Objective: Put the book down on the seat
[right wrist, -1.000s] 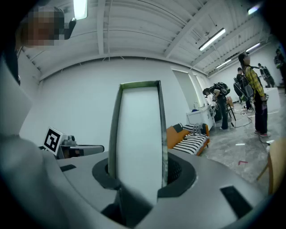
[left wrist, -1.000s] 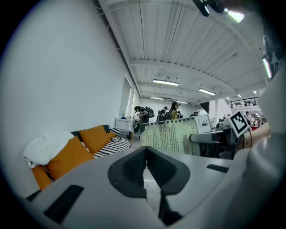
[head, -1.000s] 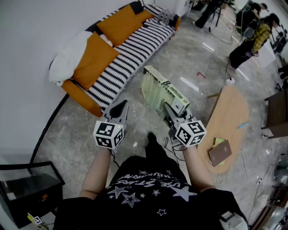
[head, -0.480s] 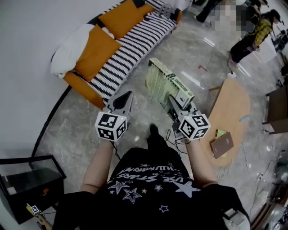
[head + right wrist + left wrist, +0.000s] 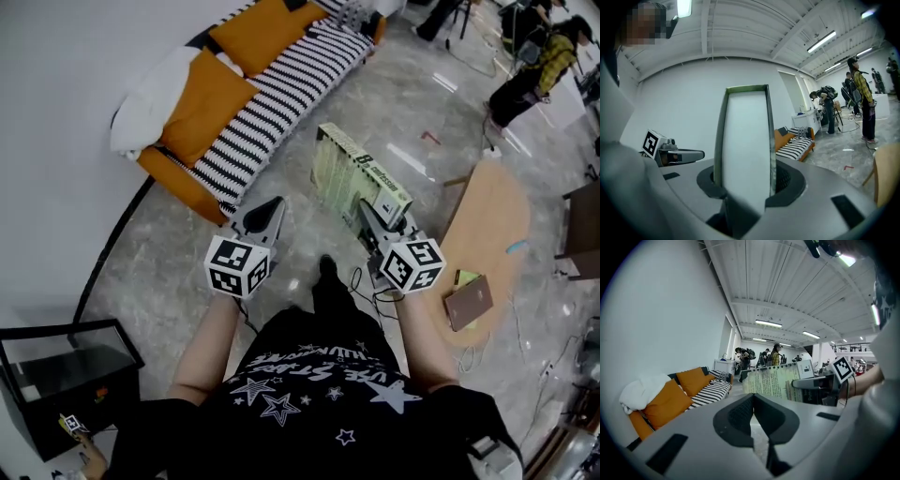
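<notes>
A thick pale-green book (image 5: 359, 176) stands on edge in the air over the floor, with my right gripper (image 5: 368, 212) shut on its lower end. In the right gripper view the book (image 5: 744, 140) fills the gap between the jaws. The seat is a black-and-white striped sofa (image 5: 281, 94) with orange cushions (image 5: 208, 105) and a white pillow (image 5: 150, 89), up and to the left of the book. My left gripper (image 5: 271, 206) hangs beside the book with its jaws together and nothing in them. From the left gripper view the book (image 5: 771, 383) and sofa (image 5: 705, 390) both lie ahead.
An oval wooden table (image 5: 487, 220) stands at the right with a brown notebook (image 5: 471, 302) on it. A black glass-topped cabinet (image 5: 56, 370) sits at the lower left. People (image 5: 530, 70) stand at the far right. The floor is grey marble.
Both grippers and the book have drifted a little down and to the right in the head view. The grip on the book is unchanged.
</notes>
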`<state>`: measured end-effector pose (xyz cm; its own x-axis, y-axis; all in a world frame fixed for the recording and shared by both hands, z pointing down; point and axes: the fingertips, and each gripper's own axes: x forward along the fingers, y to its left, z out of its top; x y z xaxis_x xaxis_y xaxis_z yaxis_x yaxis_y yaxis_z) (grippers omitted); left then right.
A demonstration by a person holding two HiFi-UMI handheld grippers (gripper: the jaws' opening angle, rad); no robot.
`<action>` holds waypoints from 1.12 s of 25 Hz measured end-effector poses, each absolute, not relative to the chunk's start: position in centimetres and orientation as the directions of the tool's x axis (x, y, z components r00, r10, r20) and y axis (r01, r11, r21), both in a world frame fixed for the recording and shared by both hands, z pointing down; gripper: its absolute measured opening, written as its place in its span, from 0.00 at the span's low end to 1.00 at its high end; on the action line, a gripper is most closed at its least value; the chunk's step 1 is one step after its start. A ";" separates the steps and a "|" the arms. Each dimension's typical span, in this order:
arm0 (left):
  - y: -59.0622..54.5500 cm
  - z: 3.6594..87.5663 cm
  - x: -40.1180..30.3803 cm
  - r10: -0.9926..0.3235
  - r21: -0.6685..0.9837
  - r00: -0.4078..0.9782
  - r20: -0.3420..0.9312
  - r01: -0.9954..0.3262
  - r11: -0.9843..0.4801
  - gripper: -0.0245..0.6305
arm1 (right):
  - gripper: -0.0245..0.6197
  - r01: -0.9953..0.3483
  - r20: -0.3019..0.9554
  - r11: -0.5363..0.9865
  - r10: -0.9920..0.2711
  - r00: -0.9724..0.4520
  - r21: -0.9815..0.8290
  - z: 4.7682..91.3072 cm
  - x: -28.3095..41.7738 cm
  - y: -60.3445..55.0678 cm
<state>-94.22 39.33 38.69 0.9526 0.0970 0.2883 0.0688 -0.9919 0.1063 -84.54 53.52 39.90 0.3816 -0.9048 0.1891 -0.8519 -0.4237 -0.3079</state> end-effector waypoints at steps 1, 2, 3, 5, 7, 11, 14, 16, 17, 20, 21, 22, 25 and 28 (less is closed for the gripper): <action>39.5 39.1 -94.1 0.101 0.104 0.948 0.301 0.073 -0.992 0.05 | 0.30 -0.850 0.195 -0.425 -0.904 0.380 -0.312 40.2 -84.2 53.6; 39.7 39.3 -93.8 0.103 0.103 0.945 0.310 0.074 -0.992 0.05 | 0.30 -0.848 0.200 -0.425 -0.904 0.378 -0.316 40.4 -83.8 53.8; 39.8 39.5 -93.5 0.101 0.103 0.944 0.314 0.071 -0.992 0.05 | 0.30 -0.847 0.203 -0.424 -0.904 0.376 -0.320 40.7 -83.3 54.0; 39.5 39.3 -92.4 0.088 0.102 0.946 0.311 0.058 -0.993 0.05 | 0.30 -0.845 0.202 -0.421 -0.906 0.372 -0.329 40.9 -82.0 54.0; 38.8 38.9 -90.8 0.069 0.100 0.950 0.304 0.040 -0.994 0.05 | 0.30 -0.844 0.193 -0.418 -0.908 0.372 -0.336 40.8 -80.4 53.7; 38.4 38.8 -87.4 0.060 0.104 0.953 0.297 0.030 -0.994 0.05 | 0.30 -0.849 0.169 -0.403 -0.915 0.366 -0.343 40.3 -77.2 53.4; 38.5 38.9 -84.7 0.065 0.098 0.951 0.303 0.037 -0.994 0.05 | 0.30 -0.853 0.163 -0.394 -0.919 0.359 -0.342 40.1 -74.5 53.5; 38.6 38.7 -82.8 0.067 0.092 0.951 0.302 0.041 -0.995 0.05 | 0.30 -0.849 0.155 -0.398 -0.917 0.367 -0.348 40.0 -72.4 53.8; 38.6 38.6 -81.8 0.066 0.086 0.951 0.301 0.042 -0.995 0.05 | 0.30 -0.845 0.150 -0.402 -0.916 0.372 -0.354 40.0 -71.3 53.9; 38.5 38.1 -79.1 0.059 0.070 0.954 0.295 0.040 -0.997 0.05 | 0.30 -0.834 0.144 -0.410 -0.912 0.384 -0.369 40.2 -68.3 54.4; 38.5 38.0 -78.3 0.055 0.069 0.955 0.292 0.037 -0.997 0.05 | 0.30 -0.834 0.145 -0.409 -0.912 0.384 -0.371 40.3 -67.4 54.5; 38.5 38.0 -77.6 0.052 0.072 0.956 0.288 0.033 -0.997 0.05 | 0.30 -0.834 0.146 -0.407 -0.913 0.380 -0.372 40.4 -66.7 54.6; 38.1 38.0 -76.1 0.036 0.087 0.960 0.279 0.012 -0.996 0.05 | 0.30 -0.839 0.161 -0.398 -0.918 0.363 -0.372 40.7 -64.8 54.4; 37.6 38.0 -75.3 0.014 0.100 0.963 0.268 -0.014 -0.995 0.05 | 0.30 -0.840 0.177 -0.392 -0.920 0.351 -0.374 41.1 -63.5 54.1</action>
